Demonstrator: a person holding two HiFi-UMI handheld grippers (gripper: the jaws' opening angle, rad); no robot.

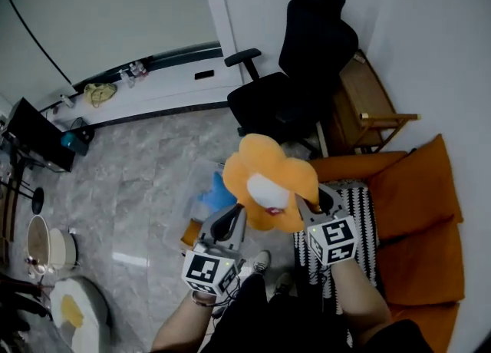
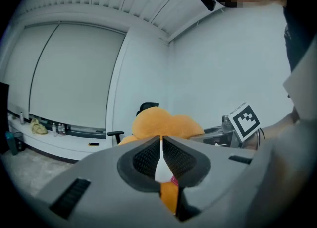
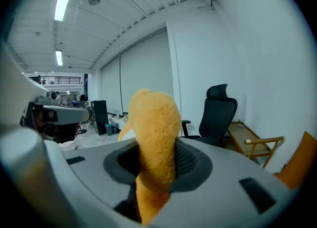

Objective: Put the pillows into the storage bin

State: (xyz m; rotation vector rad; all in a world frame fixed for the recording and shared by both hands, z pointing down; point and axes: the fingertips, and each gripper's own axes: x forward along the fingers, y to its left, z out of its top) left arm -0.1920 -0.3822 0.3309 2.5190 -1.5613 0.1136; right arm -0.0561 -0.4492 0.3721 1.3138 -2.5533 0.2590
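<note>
Right hand-held gripper (image 3: 157, 166) has its jaws squeezed on a fuzzy orange pillow (image 3: 153, 123) lobe poking straight up. Black office chair (image 3: 216, 118) and wooden chair (image 3: 258, 147) sit behind, off right.

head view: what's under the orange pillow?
A clear storage bin on the floor, with something blue inside. The pillow, held above it, covers the bin's right side, so the rest of its contents can't be seen.

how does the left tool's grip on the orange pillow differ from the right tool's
The left tool is nearly shut, pinching a thin white bit of the pillow; the right tool stands wider, clamped on a thick orange lobe. The left tool holds the pillow's left edge, the right tool its right edge. Both hold the same pillow in the air.
</note>
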